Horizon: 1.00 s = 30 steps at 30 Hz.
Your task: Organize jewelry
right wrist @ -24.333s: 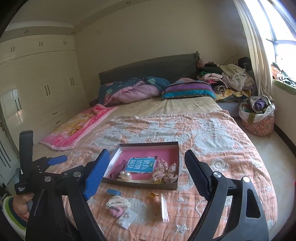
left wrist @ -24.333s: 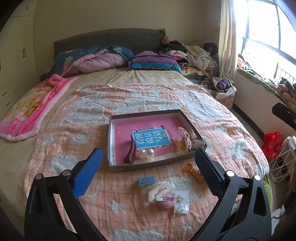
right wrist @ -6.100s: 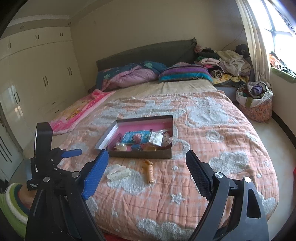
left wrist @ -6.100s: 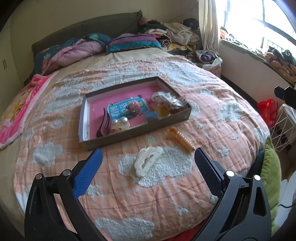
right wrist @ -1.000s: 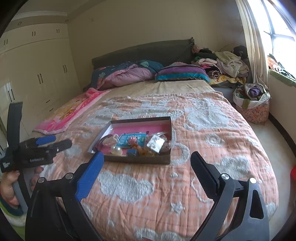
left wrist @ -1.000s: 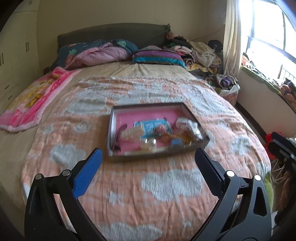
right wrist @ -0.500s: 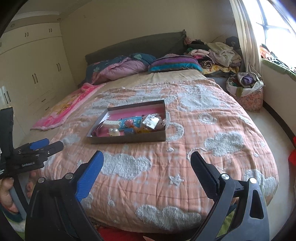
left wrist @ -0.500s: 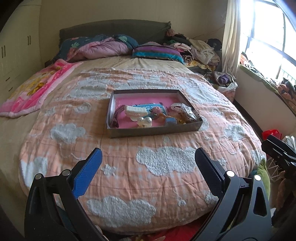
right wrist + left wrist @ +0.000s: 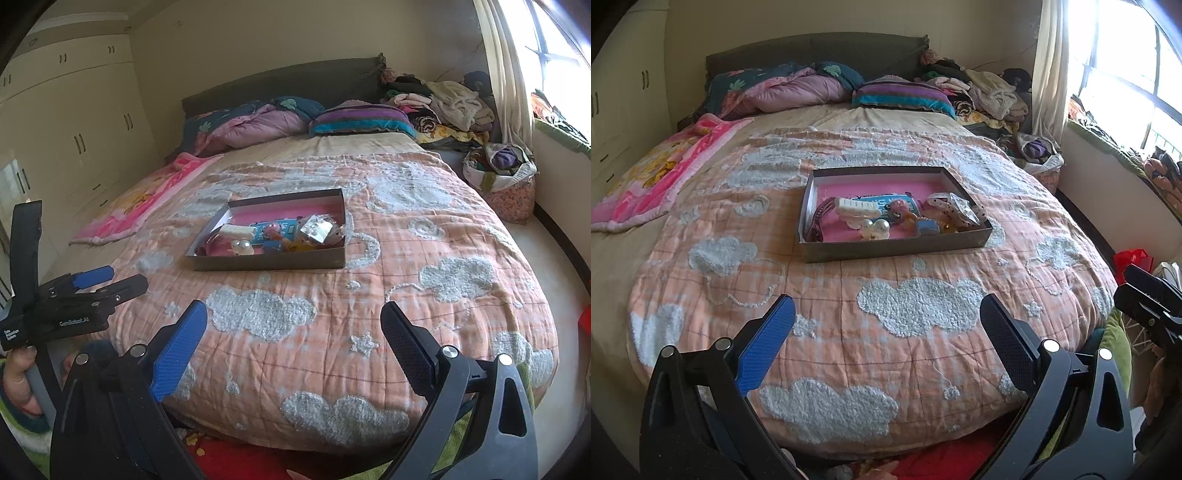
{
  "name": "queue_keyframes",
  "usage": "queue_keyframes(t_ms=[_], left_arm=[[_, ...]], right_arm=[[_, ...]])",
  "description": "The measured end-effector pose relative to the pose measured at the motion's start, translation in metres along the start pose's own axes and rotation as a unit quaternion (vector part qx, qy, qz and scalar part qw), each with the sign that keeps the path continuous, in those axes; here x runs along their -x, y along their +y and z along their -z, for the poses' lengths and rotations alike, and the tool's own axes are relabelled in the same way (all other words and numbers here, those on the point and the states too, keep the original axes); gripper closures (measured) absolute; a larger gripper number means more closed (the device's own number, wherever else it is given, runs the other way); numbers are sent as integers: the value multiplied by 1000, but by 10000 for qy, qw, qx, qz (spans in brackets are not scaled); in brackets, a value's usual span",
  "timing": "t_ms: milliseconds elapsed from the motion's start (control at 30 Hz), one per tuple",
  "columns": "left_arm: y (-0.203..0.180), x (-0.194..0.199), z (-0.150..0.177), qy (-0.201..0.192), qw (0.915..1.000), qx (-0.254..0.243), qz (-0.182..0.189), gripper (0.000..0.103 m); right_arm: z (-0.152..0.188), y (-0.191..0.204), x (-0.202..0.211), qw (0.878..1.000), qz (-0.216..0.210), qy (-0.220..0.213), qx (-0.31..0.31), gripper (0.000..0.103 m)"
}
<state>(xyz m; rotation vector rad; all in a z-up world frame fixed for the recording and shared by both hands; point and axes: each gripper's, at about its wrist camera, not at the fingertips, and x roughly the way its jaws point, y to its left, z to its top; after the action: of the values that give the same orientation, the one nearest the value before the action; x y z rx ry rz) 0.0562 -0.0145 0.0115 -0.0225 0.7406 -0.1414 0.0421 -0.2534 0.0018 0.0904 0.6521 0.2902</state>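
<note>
The left gripper (image 9: 886, 325) and the right gripper (image 9: 293, 326) are being held spread wide and empty over the near edge of the quilt (image 9: 916, 306). Well beyond the fingertips, the tray (image 9: 894, 248) is lying on the quilt, with hair clips (image 9: 857, 208) and jewelry (image 9: 955, 210) being kept inside it.

You've got a peach checked bedspread (image 9: 923, 354) with fluffy white clouds, a grey tray (image 9: 897, 248) lined pink, and inside it a cream hair clip (image 9: 857, 208), two pearly white beads (image 9: 874, 227) and a blue card (image 9: 882, 202) (print unreadable). Pink cartoon blanket (image 9: 661, 173) far left, teal-purple striped pillow (image 9: 905, 94).
</note>
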Motion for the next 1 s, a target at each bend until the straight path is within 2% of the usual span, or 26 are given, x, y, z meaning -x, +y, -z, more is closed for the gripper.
queue_keyframes(t_ms=[1000], left_arm=[[1,1,3,61,10000,2,-30,9]], right_arm=[[1,4,1,10000,-40,13,9,9]])
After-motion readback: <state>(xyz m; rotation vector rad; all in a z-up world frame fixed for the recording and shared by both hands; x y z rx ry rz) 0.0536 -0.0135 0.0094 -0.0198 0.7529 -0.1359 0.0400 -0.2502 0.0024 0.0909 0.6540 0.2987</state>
